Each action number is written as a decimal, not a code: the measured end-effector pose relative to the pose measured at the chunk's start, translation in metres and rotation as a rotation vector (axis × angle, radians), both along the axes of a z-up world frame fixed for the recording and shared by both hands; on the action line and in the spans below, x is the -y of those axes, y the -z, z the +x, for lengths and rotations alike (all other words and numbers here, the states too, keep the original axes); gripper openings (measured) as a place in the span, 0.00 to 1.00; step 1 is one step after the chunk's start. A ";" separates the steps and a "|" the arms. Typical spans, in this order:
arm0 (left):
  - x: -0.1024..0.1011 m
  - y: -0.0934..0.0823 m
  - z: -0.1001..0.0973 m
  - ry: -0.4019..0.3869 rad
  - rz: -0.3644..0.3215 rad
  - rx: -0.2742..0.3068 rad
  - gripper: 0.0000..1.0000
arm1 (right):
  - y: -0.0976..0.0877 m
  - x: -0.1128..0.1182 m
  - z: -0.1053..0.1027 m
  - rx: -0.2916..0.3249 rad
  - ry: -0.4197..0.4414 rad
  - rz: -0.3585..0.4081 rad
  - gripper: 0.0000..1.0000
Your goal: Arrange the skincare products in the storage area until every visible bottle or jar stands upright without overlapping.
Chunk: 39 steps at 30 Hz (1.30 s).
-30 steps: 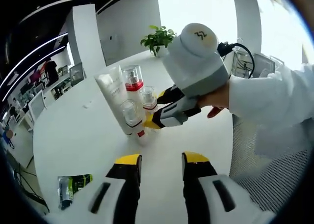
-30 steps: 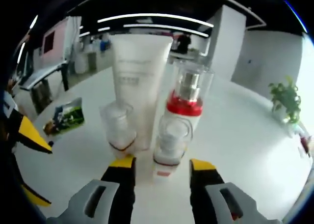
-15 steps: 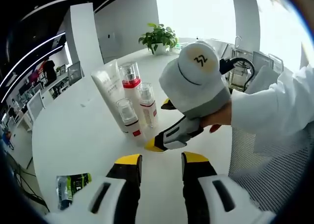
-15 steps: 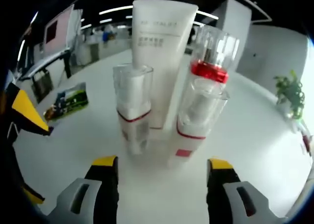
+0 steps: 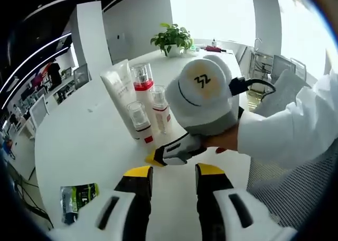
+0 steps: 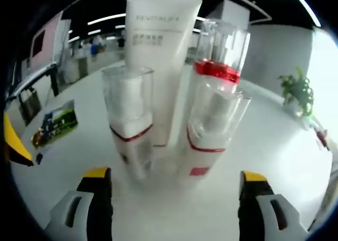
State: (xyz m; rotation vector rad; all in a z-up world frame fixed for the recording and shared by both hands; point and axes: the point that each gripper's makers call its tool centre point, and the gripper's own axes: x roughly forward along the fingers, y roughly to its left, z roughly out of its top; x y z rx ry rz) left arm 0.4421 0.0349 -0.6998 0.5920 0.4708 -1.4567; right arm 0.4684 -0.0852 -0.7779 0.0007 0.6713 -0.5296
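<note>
Four skincare products stand upright in a tight cluster on a white round table (image 5: 74, 146). In the right gripper view the tall white tube (image 6: 158, 56) rises at the back on its cap, with a red-collared pump bottle (image 6: 214, 87) just beside it on the right. In front stand two smaller clear-capped bottles with red bands: the left bottle (image 6: 129, 130) and the right bottle (image 6: 208, 140), close together but with a narrow gap between them. The right gripper (image 6: 174, 183) sits low before this pair, its yellow-tipped jaws spread wide to either side of the two front bottles and closed on nothing. In the left gripper view the same cluster shows farther off: the tube (image 5: 119, 95), the pump bottle (image 5: 142, 85), the left bottle (image 5: 138, 122) and the right bottle (image 5: 161, 109), all upright, none lying over another. The right gripper (image 5: 158, 157) reaches in from the right, held by a person's hand (image 5: 224, 140) in a white sleeve (image 5: 290, 130), its yellow tip near the table just in front of the cluster. The left gripper (image 5: 171, 172) hangs back from the products, its yellow-tipped jaws parted with a gap between them and nothing in them. A green and black packet (image 5: 76, 198) lies flat on the table well apart from the bottles, also seen at the left of the right gripper view (image 6: 53, 127). A potted plant (image 5: 171, 40) stands at the far edge of the table.
</note>
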 end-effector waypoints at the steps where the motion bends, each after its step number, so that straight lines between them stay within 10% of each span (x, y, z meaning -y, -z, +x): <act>1: 0.000 0.000 0.000 0.001 0.000 0.000 0.34 | -0.001 -0.001 0.001 0.003 -0.004 -0.004 0.95; 28: -0.001 0.005 -0.004 0.017 0.021 -0.003 0.34 | -0.002 0.026 -0.022 -0.001 0.056 0.006 0.83; 39: -0.002 0.007 -0.005 0.018 0.028 -0.003 0.34 | -0.002 0.024 -0.009 0.028 0.084 -0.001 0.98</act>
